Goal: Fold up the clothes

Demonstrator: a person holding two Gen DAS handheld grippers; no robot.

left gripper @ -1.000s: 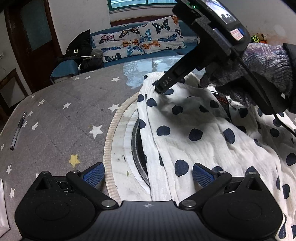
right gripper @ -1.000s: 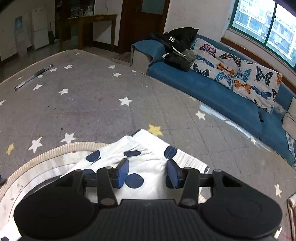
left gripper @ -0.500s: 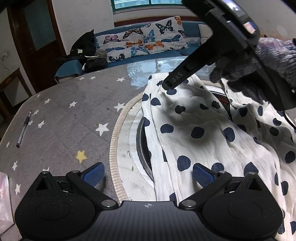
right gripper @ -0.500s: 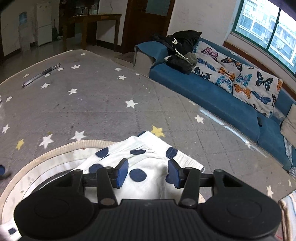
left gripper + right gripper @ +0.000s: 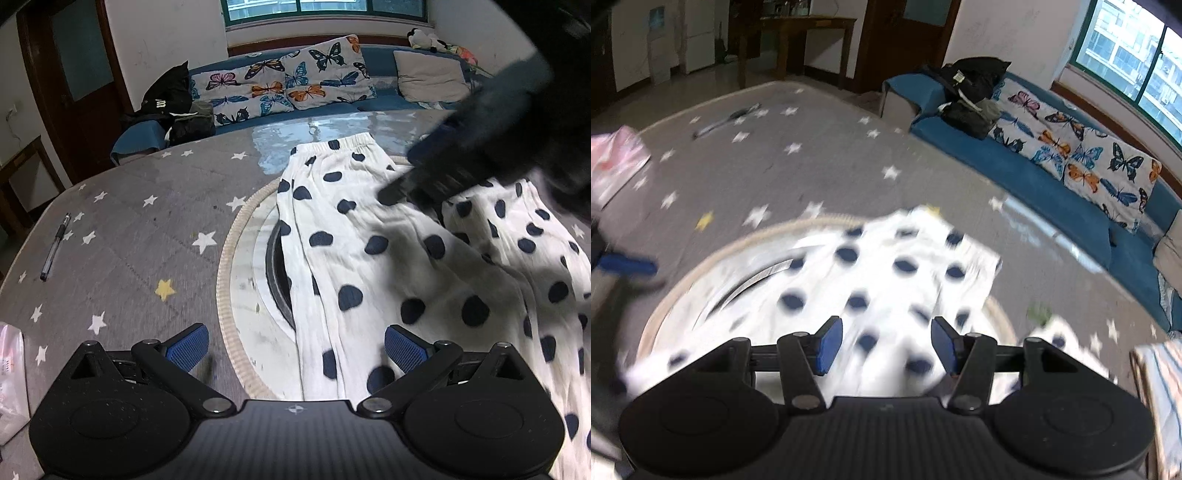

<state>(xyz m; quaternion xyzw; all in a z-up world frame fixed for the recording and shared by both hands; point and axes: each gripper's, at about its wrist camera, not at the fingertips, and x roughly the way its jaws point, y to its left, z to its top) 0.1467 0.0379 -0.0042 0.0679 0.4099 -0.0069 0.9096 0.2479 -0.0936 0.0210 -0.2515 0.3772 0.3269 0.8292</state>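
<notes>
A white garment with navy dots point(image 5: 369, 266) lies spread over the grey star-patterned table point(image 5: 129, 229), its elastic hem at the far end. My left gripper point(image 5: 295, 347) stands open, low over the garment's near-left edge, with its pads clear of the cloth. My right gripper point(image 5: 461, 173) shows as a dark blur above the garment's far right part. In the right wrist view my right gripper point(image 5: 886, 345) hovers over the blurred garment point(image 5: 886, 280); its jaws are opening and its pads point(image 5: 829, 345) press on nothing.
A round inset with a beige rim point(image 5: 225, 273) lies under the garment. A pen point(image 5: 55, 247) and a plastic bag point(image 5: 11, 376) rest at the table's left. A blue sofa point(image 5: 332, 107) with butterfly cushions stands beyond the table. Striped cloth point(image 5: 1156, 387) lies at the right.
My right gripper has pulled back and up from the garment's far hem, and its jaws have widened. More of the garment now shows beneath it. My left gripper drew back slightly.
</notes>
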